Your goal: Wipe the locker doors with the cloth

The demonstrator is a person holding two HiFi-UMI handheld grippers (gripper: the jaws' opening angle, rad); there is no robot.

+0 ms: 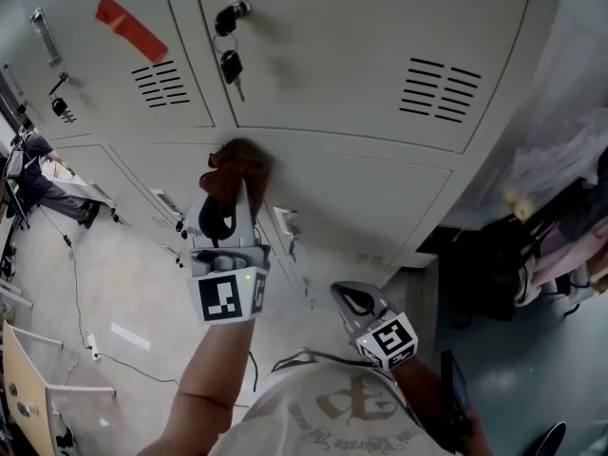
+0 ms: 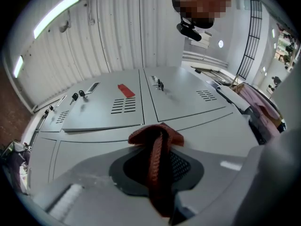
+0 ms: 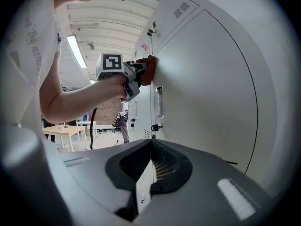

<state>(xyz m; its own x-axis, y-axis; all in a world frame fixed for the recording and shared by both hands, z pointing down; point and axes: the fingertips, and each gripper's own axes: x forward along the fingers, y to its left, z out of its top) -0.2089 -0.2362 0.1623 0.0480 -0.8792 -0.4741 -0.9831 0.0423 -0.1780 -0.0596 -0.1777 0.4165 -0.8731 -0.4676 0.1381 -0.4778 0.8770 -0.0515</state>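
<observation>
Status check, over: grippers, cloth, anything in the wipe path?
Left gripper shut on cloth, pressed to lower locker door near its top edge. Right gripper shut, empty. Door handle below cloth; keys hang above.

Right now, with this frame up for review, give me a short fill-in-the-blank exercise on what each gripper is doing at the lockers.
1. The left gripper is shut on a reddish-brown ____.
2. The cloth is pressed against a locker door; ____ hang from the lock of the upper door.
3. The right gripper, held low with jaws together, grips ____.
4. A strip of ____ tape is stuck near a vent.

Missing words: cloth; keys; nothing; red
</observation>
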